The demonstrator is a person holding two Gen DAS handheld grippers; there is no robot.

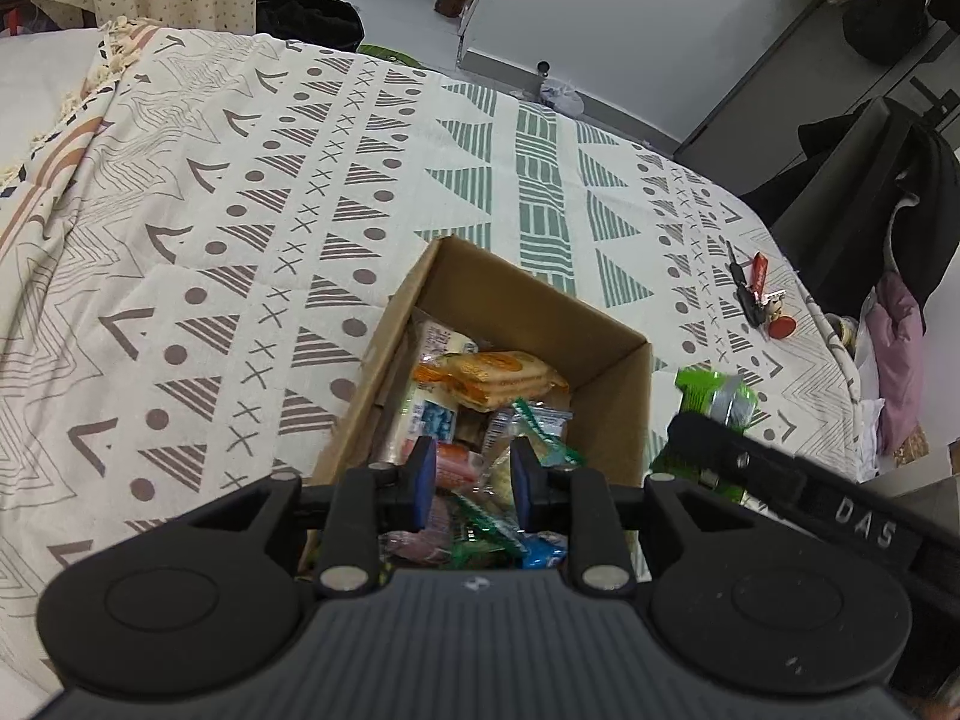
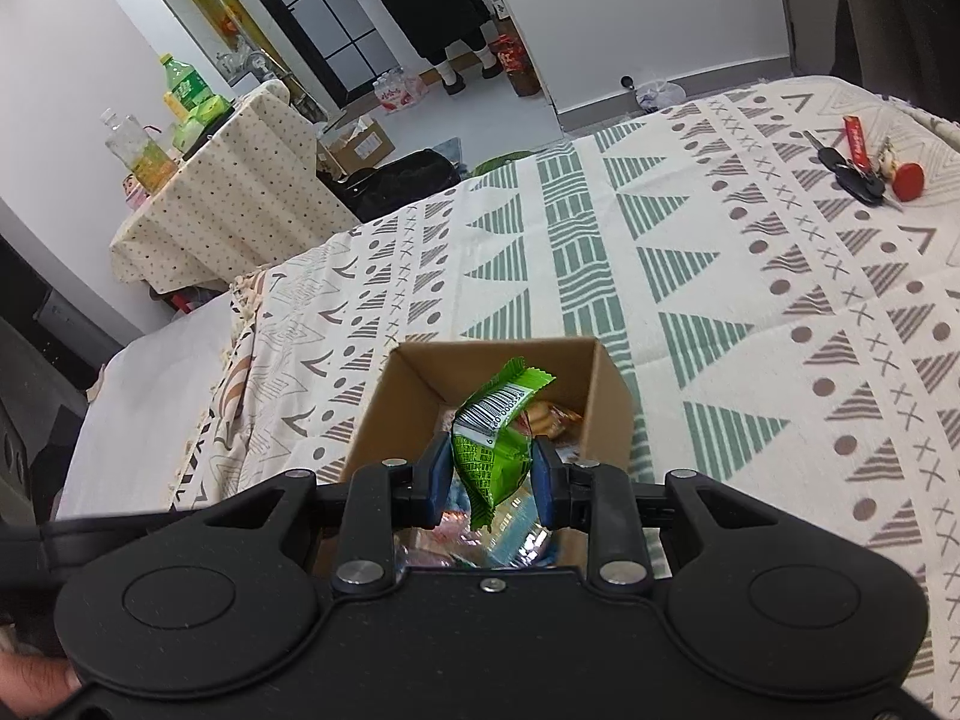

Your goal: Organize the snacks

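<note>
A brown cardboard box (image 1: 606, 348) (image 2: 414, 396) stands on the patterned bedspread, filled with several wrapped snacks (image 1: 498, 381). My left gripper (image 1: 471, 483) hovers over the box's near end, open, with nothing between its blue pads. My right gripper (image 2: 491, 474) is shut on a green snack packet (image 2: 495, 438), held above the box opening. In the left wrist view that green packet (image 1: 714, 399) and the right gripper's black body sit just right of the box.
A bunch of keys with a red tag (image 1: 759, 294) (image 2: 864, 162) lies on the bedspread to the right. A chair draped with dark clothes (image 1: 888, 180) stands past the right edge. A covered side table with bottles (image 2: 174, 120) is at far left. A person stands in the background.
</note>
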